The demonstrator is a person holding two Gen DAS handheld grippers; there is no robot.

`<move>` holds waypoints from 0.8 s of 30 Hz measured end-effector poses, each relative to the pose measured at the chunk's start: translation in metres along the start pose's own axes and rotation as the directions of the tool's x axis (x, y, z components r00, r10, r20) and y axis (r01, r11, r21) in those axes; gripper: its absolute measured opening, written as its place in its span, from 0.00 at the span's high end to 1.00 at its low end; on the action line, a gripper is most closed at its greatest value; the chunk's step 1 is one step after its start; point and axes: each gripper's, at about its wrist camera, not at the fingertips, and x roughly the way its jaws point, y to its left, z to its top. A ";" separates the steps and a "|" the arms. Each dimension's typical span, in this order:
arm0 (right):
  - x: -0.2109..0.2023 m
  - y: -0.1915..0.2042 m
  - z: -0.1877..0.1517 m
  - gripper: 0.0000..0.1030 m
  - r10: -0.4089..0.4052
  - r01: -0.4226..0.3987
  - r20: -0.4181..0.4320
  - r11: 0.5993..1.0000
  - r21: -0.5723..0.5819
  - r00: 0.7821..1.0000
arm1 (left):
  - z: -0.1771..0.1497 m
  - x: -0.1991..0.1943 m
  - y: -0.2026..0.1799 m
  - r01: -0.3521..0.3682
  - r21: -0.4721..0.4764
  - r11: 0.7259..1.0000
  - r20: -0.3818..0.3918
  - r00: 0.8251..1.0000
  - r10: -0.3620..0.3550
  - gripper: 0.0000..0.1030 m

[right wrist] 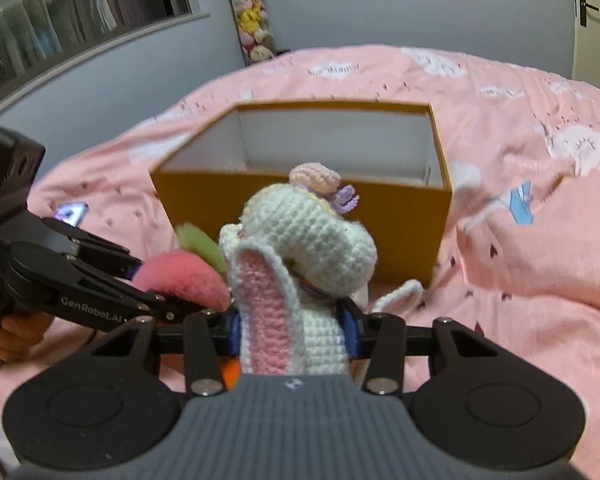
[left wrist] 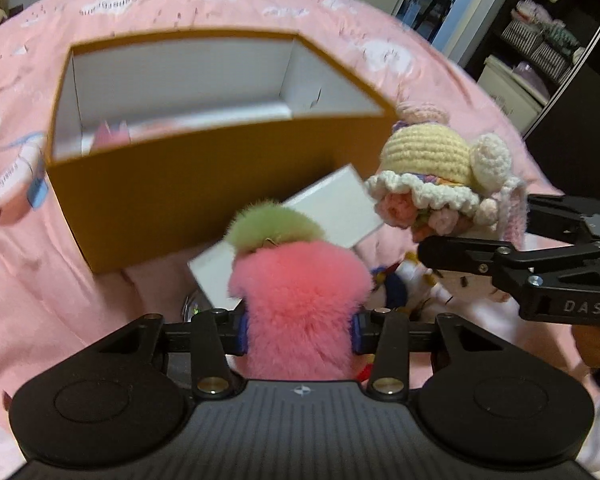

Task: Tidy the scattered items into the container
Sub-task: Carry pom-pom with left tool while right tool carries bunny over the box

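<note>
My left jaws [left wrist: 300, 326] were closed on a pink furry toy [left wrist: 300, 292], the blue pads pressing its sides, and its green tuft [left wrist: 274, 222] stood up just past my fingertips. My right jaws [right wrist: 292, 332] were closed the same way on a crocheted bunny [right wrist: 300, 240], one pink-lined ear hanging down between the pads and a small peach hat on its head. Neither pair was wide open; each was shut only as far as the soft body let it.

Just beyond the left jaws, under the pink toy, lay a white flat box [left wrist: 332, 204], tilted, its far corner up against the near wall of the orange container [left wrist: 204, 184]. To the right of the left jaws, low on the bed, other small toys [left wrist: 392, 284] lay in a blurred heap that I could not tell apart. From the left wrist, the right jaws came in from the right with the bunny's yellow bonnet and white frill near the container's right corner. From the right wrist, the left jaws came in from the left with the pink toy just beside the bunny.

Further ahead of both jaws stood the open container on the pink bedspread [right wrist: 520, 240], white inside, something pink lying in its near left corner. Past it the bedspread ran on to a grey wall [right wrist: 340, 4], with a column of plush toys [right wrist: 252, 20] hanging there
</note>
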 end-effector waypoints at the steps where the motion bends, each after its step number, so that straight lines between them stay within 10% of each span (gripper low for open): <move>1: -0.003 0.000 0.004 0.53 0.008 -0.008 0.013 1.000 0.003 1.000 | 0.003 -0.006 -0.001 0.005 -0.001 1.000 0.016 1.000 -0.005 0.52; 24: 0.004 0.013 0.134 0.53 0.085 -0.079 0.201 0.996 -0.038 0.976 | 0.119 -0.075 0.017 -0.080 0.009 0.997 0.315 0.946 0.073 0.52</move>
